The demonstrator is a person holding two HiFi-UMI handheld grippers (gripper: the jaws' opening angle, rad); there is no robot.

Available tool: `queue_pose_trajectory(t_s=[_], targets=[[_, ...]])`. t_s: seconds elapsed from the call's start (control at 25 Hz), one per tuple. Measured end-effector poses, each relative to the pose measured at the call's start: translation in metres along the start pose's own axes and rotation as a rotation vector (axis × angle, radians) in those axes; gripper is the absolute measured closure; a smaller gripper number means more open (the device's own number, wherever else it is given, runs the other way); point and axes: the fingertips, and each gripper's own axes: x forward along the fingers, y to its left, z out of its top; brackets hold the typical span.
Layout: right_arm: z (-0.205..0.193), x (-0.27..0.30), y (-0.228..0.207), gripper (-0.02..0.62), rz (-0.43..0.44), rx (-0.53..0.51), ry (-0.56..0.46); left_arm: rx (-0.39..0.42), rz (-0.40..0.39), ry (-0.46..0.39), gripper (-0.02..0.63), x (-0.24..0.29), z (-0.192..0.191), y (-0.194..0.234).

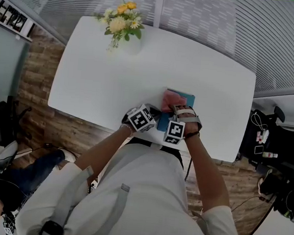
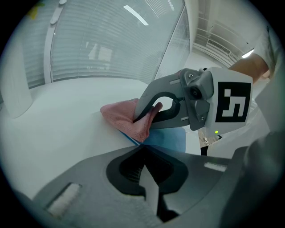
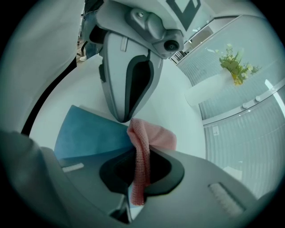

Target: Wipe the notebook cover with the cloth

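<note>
A blue notebook [image 1: 188,99] lies flat near the front edge of the white table [image 1: 109,80]. A pink cloth [image 1: 172,100] sits bunched on its cover. My right gripper [image 1: 175,111] is shut on the cloth [image 3: 153,136]; a strip of it hangs down between the jaws [image 3: 140,156]. My left gripper [image 1: 155,114] is shut, and its tips [image 3: 124,116] press the notebook's [image 3: 89,133] left edge right beside the cloth. In the left gripper view my own jaws [image 2: 145,149] meet over the blue cover [image 2: 167,139], with the right gripper [image 2: 150,114] pinching the cloth [image 2: 124,116] just beyond.
A white vase of yellow flowers [image 1: 123,23] stands at the table's far left corner. The table's front edge [image 1: 205,154] runs just under my hands. To the right of the table is a dark stand with cables and small items [image 1: 264,137]. Window blinds [image 1: 237,25] lie behind.
</note>
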Motion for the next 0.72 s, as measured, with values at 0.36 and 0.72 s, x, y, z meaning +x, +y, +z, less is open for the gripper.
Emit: queue_pose_trajectory(t_s=[0.36, 0.72], targets=[[0.003, -0.009, 0.011, 0.586, 0.023, -0.012, -0.016, -0.061, -0.019, -0.026, 0.607, -0.005, 0.004, -0.001], [0.007, -0.013, 0.019, 0.586, 0.036, -0.054, -0.03, -0.066, -0.023, -0.028, 0.609, -0.004, 0.005, 0.002]])
